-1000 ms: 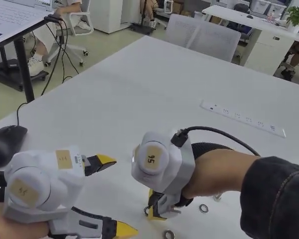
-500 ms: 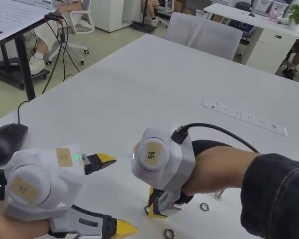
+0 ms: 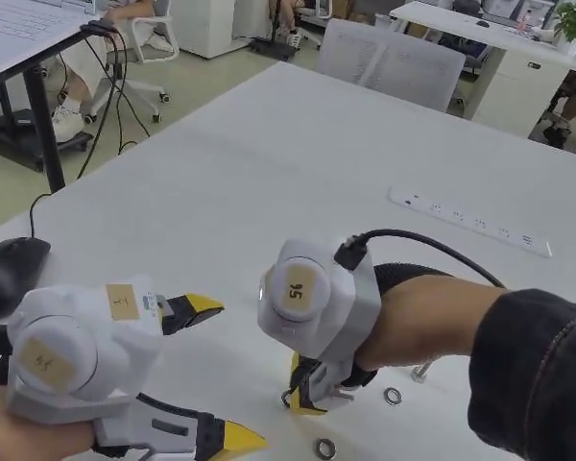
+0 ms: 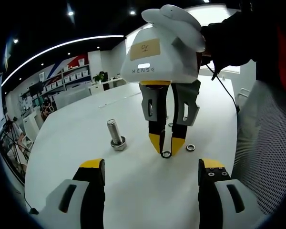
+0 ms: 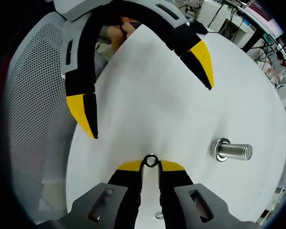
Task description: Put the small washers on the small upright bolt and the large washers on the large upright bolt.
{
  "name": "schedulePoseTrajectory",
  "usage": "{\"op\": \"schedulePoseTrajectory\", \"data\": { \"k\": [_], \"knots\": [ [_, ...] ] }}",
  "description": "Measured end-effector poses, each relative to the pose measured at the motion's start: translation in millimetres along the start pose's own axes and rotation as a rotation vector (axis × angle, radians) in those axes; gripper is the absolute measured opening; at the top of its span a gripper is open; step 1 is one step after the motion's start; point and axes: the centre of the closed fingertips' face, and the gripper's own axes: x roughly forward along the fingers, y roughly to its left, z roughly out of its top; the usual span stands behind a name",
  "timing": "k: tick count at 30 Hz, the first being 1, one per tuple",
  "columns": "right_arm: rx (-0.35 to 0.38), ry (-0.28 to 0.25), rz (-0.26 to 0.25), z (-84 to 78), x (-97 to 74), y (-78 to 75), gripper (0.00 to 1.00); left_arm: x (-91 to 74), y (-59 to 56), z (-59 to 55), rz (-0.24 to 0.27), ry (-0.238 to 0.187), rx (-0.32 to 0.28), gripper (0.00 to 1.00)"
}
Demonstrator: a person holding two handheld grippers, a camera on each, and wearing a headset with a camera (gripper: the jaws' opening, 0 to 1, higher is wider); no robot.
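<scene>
Right gripper [image 5: 151, 166]: jaws drawn narrow, yellow tips pinching a washer [image 5: 151, 160] across its rim. The tips point down at the table [image 3: 269, 173]; whether the washer touches it cannot be told.

Left gripper [image 4: 151, 166]: jaws spread wide with nothing between them. It faces the right gripper from just beside it.

A second washer [image 4: 190, 147] lies flat on the table just beside the right gripper's tips. A third washer [image 3: 325, 448] lies near them on the person's side.

The bolt [image 5: 232, 151] stands upright near the right gripper, off to one side and apart from its tips. A ring [image 4: 119, 145] sits around its foot. Small or large bolt: cannot tell.

Farther off, well apart from both grippers, are a mouse [image 3: 10, 274] beyond the left gripper and a power strip [image 3: 470, 226] beyond the right.
</scene>
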Motion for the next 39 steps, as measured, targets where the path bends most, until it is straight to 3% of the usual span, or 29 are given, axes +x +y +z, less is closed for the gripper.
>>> {"op": "schedulePoseTrajectory", "data": {
  "k": [24, 39],
  "knots": [
    [0.069, -0.007, -0.036, -16.0, -24.6, -2.1, 0.14, 6.8, -2.3, 7.3, -0.052, -0.006, 0.011, 0.80],
    [0.120, -0.012, -0.060, -36.4, -41.5, -0.5, 0.14, 15.1, -10.1, 11.9, -0.091, -0.002, 0.018, 0.79]
  ]
}}
